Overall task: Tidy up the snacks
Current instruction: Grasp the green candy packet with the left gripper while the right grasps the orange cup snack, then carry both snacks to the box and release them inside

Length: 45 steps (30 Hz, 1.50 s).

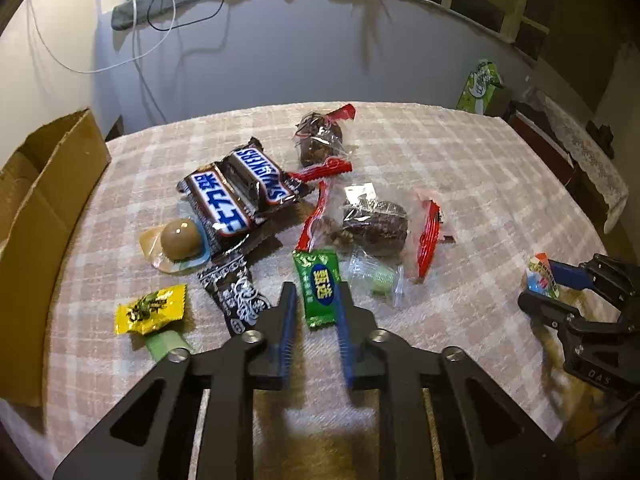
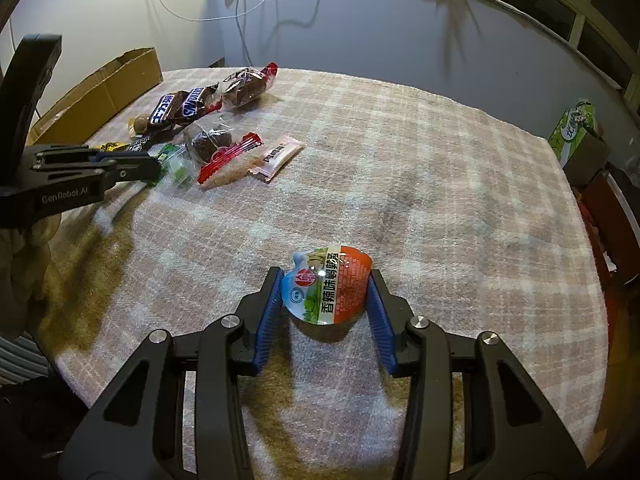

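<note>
Right wrist: tbl edge clear, far.

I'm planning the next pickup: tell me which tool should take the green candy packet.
Left. The left tool already straddles the green candy packet, while the right tool is off to the side, around the quail egg pack.

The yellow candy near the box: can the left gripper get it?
Probably yes. The yellow candy lies alone on the cloth, nothing on top, but the left gripper already straddles the green candy.
</note>
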Each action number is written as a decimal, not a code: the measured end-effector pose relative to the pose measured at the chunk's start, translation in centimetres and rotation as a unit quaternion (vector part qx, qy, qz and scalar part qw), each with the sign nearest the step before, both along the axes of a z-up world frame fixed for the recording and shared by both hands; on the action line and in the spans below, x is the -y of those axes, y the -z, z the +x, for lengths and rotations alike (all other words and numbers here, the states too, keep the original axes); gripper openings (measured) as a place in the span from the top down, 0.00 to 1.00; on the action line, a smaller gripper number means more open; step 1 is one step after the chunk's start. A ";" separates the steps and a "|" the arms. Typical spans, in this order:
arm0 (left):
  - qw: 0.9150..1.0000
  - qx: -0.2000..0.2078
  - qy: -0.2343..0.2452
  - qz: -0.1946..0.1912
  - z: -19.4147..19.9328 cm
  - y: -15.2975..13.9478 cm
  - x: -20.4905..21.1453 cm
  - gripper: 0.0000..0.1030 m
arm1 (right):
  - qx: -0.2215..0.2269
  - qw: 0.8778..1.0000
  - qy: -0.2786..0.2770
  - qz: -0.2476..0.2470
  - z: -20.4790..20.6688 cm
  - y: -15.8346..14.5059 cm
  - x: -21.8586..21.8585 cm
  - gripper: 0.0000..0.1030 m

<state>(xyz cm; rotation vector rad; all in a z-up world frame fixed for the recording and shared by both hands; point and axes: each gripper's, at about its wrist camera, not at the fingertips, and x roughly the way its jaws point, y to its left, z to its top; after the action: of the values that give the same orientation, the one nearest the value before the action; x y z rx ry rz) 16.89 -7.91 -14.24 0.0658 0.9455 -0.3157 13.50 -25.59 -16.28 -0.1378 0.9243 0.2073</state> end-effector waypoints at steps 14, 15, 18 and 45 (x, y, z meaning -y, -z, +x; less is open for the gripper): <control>0.999 0.018 0.017 0.043 0.6 0.2 2.1 0.82 | 0.001 1.000 0.002 0.007 -0.2 -0.1 0.2 0.58; 0.999 0.017 0.016 0.040 0.4 0.1 2.0 0.82 | 0.001 1.000 0.003 0.007 -0.2 -0.1 0.2 0.59; 0.999 0.020 0.015 0.036 -0.2 -0.1 1.8 0.82 | 0.001 1.000 0.003 0.007 -0.2 -0.1 0.2 0.59; 0.992 0.111 -0.058 -0.034 -4.6 -8.0 -7.1 0.82 | 0.065 0.995 -0.068 0.033 0.1 -7.1 -7.6 0.60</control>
<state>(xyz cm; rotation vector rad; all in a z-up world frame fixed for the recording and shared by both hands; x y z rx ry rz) 12.27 -0.81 -6.28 -0.0171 0.7139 -0.2274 13.59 -18.02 -9.16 -0.1510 0.7788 0.3511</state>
